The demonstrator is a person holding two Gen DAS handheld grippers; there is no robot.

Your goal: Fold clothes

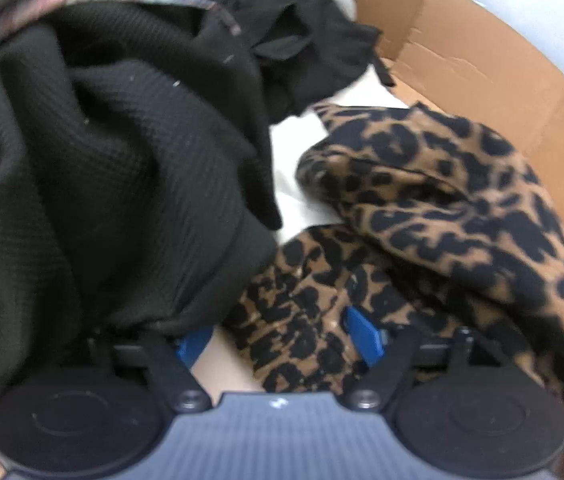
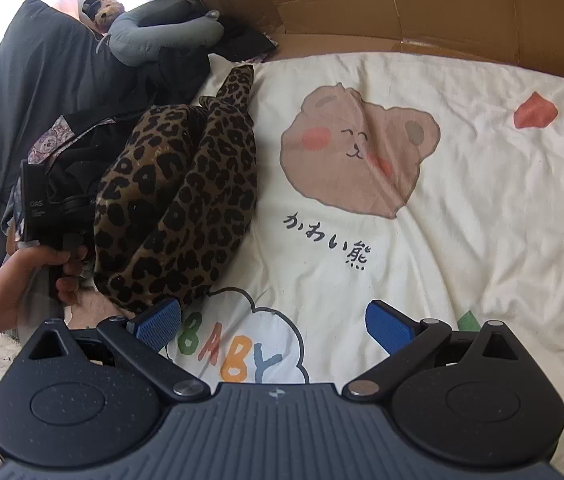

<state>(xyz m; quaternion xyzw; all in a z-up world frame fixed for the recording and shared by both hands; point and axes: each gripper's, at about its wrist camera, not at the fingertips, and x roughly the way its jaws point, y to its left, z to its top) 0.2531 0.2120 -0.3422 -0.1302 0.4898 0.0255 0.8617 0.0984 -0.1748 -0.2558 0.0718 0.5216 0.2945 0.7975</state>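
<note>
While the right gripper (image 2: 271, 326) hung above the cream blanket (image 2: 422, 264), its blue fingers (image 2: 388, 326) stood wide apart and held nothing. Its left finger sat just beside the near edge of the leopard-print garment (image 2: 177, 200), which lay bunched on the left part of the blanket, beside the printed bear face (image 2: 358, 152) at the centre. A black garment (image 2: 77, 152) lay further left, touching the leopard-print garment. The left hand (image 2: 41, 276) gripped the handle of the left gripper at the near left, next to both garments. A grey cushion (image 2: 157, 36) lay at the far left, and cardboard (image 2: 402, 4) stood along the far side.

In the left wrist view, the left gripper (image 1: 282, 340) was pushed into the pile. Its fingers (image 1: 364, 336) were spread apart, with folds of the leopard-print garment (image 1: 442, 208) lying between them; whether they pinched the cloth could not be told. The black garment (image 1: 113, 176) covered the left finger, and the blanket (image 1: 302, 200) showed between the two garments. Cardboard (image 1: 482, 64) stood at the far right
</note>
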